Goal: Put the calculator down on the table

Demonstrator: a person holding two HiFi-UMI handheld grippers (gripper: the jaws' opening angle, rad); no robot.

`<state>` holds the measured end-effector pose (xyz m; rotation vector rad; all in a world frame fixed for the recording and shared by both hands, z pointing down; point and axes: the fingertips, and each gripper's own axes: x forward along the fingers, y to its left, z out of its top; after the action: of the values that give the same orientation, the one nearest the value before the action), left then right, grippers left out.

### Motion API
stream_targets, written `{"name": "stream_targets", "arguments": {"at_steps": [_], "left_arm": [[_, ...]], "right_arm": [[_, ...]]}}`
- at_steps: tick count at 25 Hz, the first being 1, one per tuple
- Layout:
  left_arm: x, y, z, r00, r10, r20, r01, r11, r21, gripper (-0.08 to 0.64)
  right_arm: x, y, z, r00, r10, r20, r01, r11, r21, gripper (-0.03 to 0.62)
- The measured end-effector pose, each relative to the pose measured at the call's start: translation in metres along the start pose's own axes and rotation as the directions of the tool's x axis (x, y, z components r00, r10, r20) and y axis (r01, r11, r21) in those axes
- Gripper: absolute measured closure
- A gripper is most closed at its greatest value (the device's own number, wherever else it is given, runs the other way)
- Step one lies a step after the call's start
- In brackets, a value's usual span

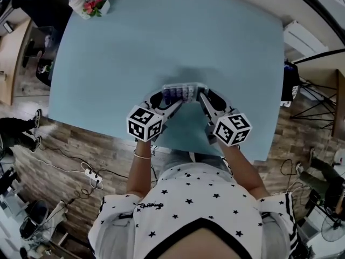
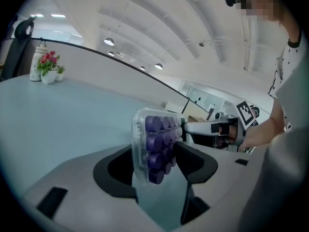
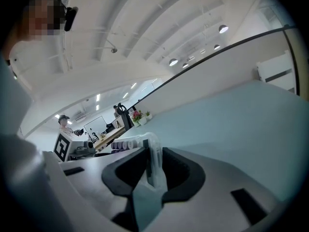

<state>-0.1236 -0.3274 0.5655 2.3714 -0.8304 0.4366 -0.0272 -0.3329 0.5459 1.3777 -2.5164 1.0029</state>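
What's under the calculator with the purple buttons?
The light blue table lies under the calculator. Its underside is hidden, so I cannot tell whether it touches the table. The left gripper and right gripper cover its ends.

Calculator between left tongs and right tongs, over table, flowers far-left

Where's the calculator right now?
In the head view, the calculator is gripped at its ends between the left gripper and the right gripper, over the near-middle part of the blue table, just ahead of the person.
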Motion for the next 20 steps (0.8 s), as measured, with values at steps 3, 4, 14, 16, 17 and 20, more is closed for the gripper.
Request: {"name": "stream_targets", "arguments": {"at_steps": [3,4,14,16,17,20], "left_arm": [[0.005,0.001,-0.007,1.0,0.006,-0.031,-0.006,1.0,-0.007,0.288],[0.006,0.002,-0.01,0.999,0.008,-0.04,-0.008,1.0,-0.012,0.288],[0.015,0.004,-0.027,0.994,0.018,-0.11,-0.022,0.999,-0.033,0.288],[0.018,0.004,-0.03,0.992,0.019,-0.125,-0.024,0.999,-0.036,0.288],[0.019,0.004,-0.032,0.991,0.021,-0.132,-0.026,0.999,-0.036,0.288],[0.022,0.005,-0.036,0.989,0.025,-0.149,-0.032,0.999,-0.043,0.287]], "right_arm": [[0.002,-0.006,-0.009,1.0,-0.005,-0.019,0.006,1.0,0.026,0.506],[0.002,-0.008,-0.011,1.0,-0.008,-0.024,0.009,0.999,0.034,0.506],[0.005,-0.02,-0.03,0.997,-0.023,-0.069,0.029,0.996,0.088,0.503],[0.005,-0.023,-0.034,0.997,-0.025,-0.077,0.032,0.995,0.097,0.503],[0.005,-0.024,-0.035,0.996,-0.026,-0.082,0.034,0.995,0.098,0.503],[0.006,-0.028,-0.04,0.995,-0.03,-0.095,0.04,0.994,0.102,0.502]]}}
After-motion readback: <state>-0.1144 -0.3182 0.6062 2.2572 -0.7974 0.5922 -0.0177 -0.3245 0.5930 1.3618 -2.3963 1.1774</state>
